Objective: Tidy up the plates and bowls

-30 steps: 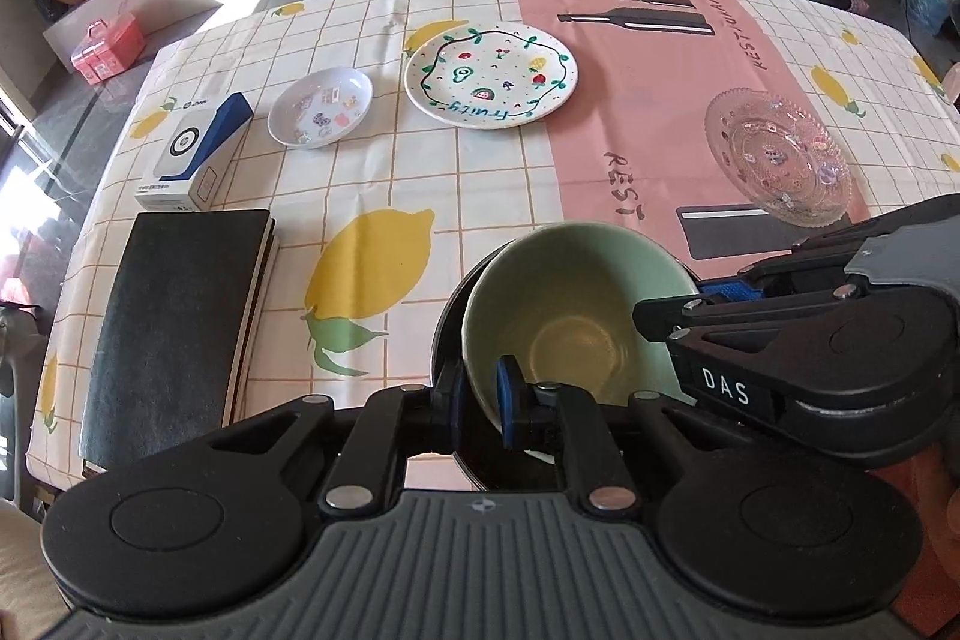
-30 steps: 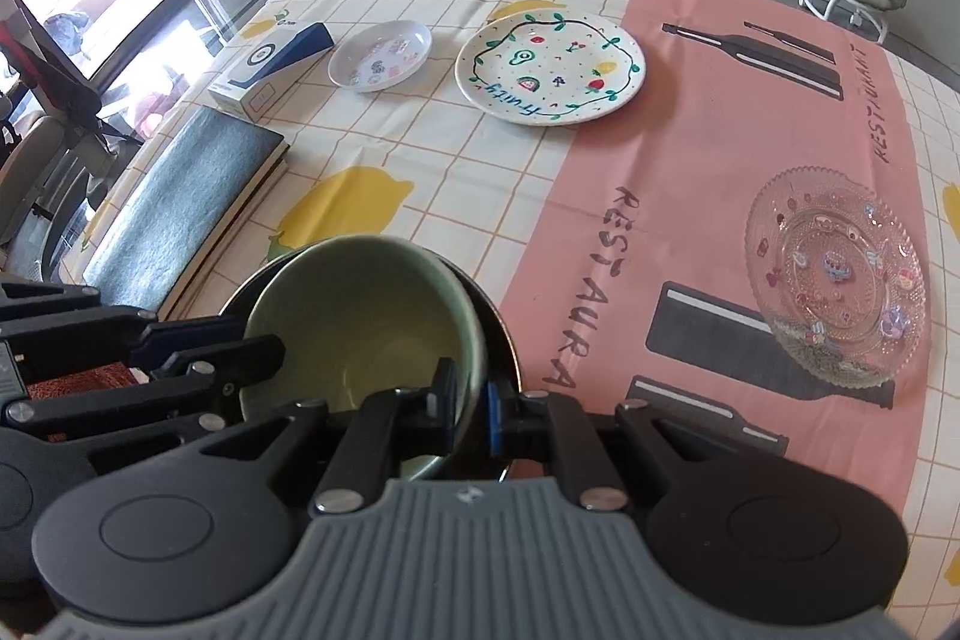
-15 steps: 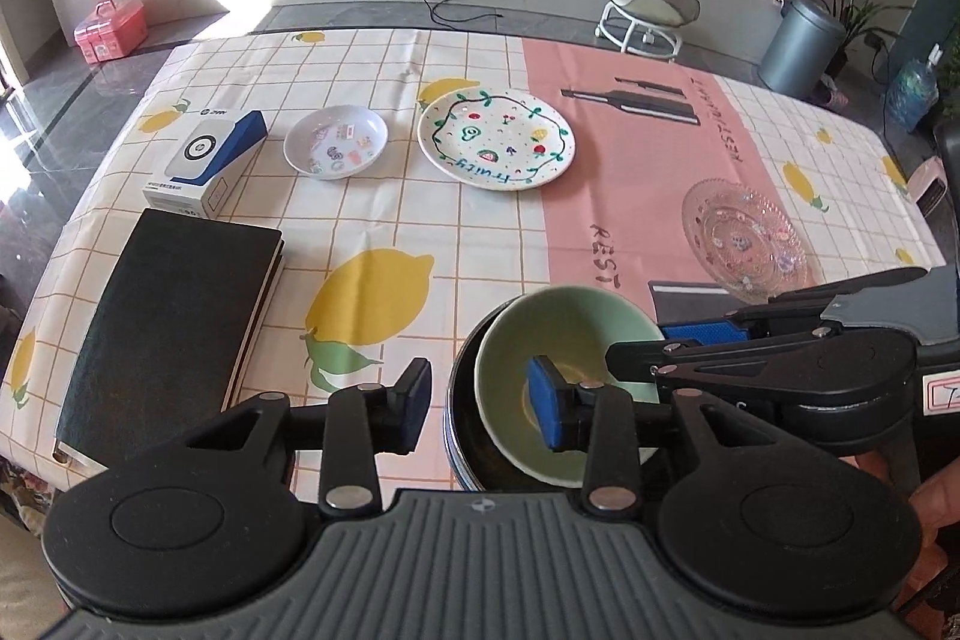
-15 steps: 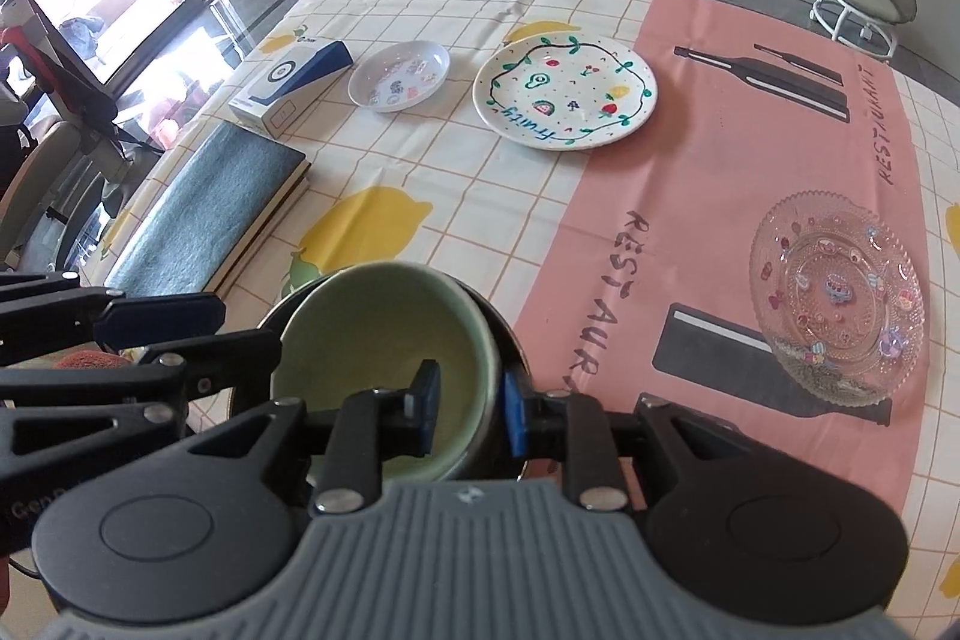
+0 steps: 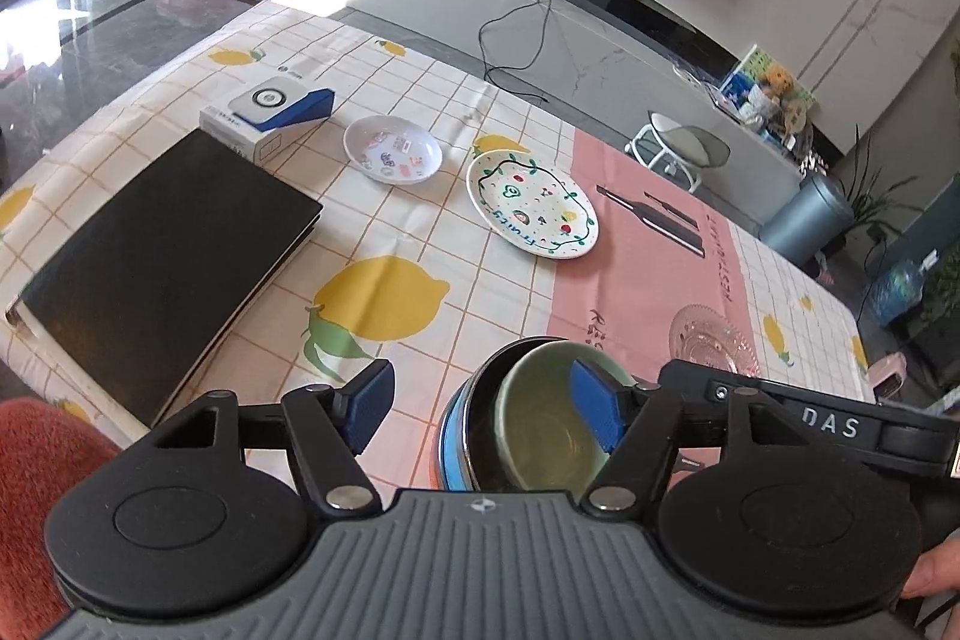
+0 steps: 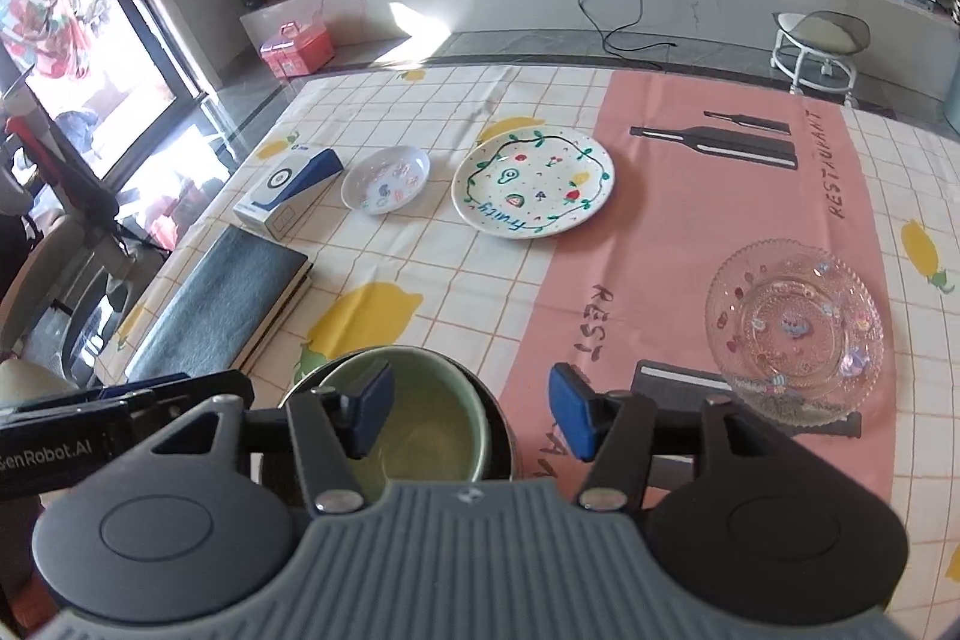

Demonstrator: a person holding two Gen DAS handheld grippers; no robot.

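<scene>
Green bowl (image 6: 420, 421) sits nested in a dark bowl (image 5: 480, 400) at the near table edge, on the boundary of the pink "RESTAURANT" cloth panel (image 6: 690, 232); left gripper (image 5: 480, 403) and right gripper (image 6: 474, 412) both have jaws spread wide, holding nothing. Right gripper's body reads "DAS" in the left view, left's reads "GenRobot.AI" in the right view. White plate (image 6: 533, 190) lettered "Fruity", small patterned dish (image 6: 385, 178) and clear glass plate (image 6: 793, 328) lie separate further out.
</scene>
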